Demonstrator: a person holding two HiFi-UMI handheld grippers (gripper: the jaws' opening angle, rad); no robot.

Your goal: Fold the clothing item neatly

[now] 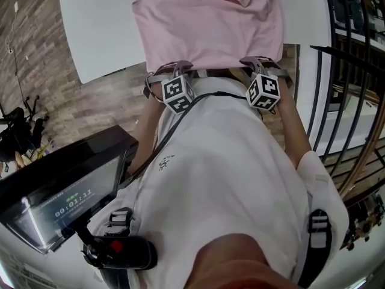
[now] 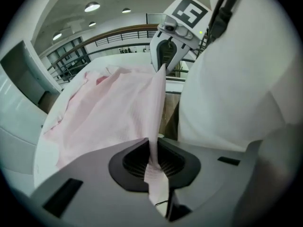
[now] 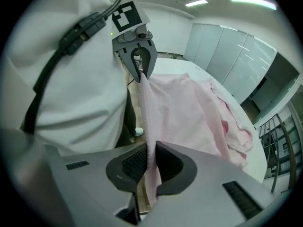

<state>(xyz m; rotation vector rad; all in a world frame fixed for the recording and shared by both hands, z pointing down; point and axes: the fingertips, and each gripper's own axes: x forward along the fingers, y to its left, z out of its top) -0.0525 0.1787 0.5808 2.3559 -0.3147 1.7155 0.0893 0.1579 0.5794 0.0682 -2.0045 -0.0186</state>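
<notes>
Both my grippers were clamped on the pink shirt (image 1: 210, 23) here. My left gripper (image 2: 154, 162) had its fingers pinched tight on the shirt's edge, with a thin fold of fabric running straight up between the pads. My right gripper (image 3: 150, 167) was gripping the same edge the same way on its side.

The two of them sat side by side just off the near edge of the white table (image 1: 102, 29), right up against my white top (image 1: 228, 161). That edge of the shirt was stretched between them. The rest of the shirt lay spread over the table away from me. It was fairly smooth near the grippers and rumpled and bunched toward the far edge.

From each gripper's camera I could see the other one across from it, biting the same edge of cloth. Wood-plank floor (image 1: 90, 107) showed past the table's left edge, and a dark screen (image 1: 66, 203) sat low on my left.
</notes>
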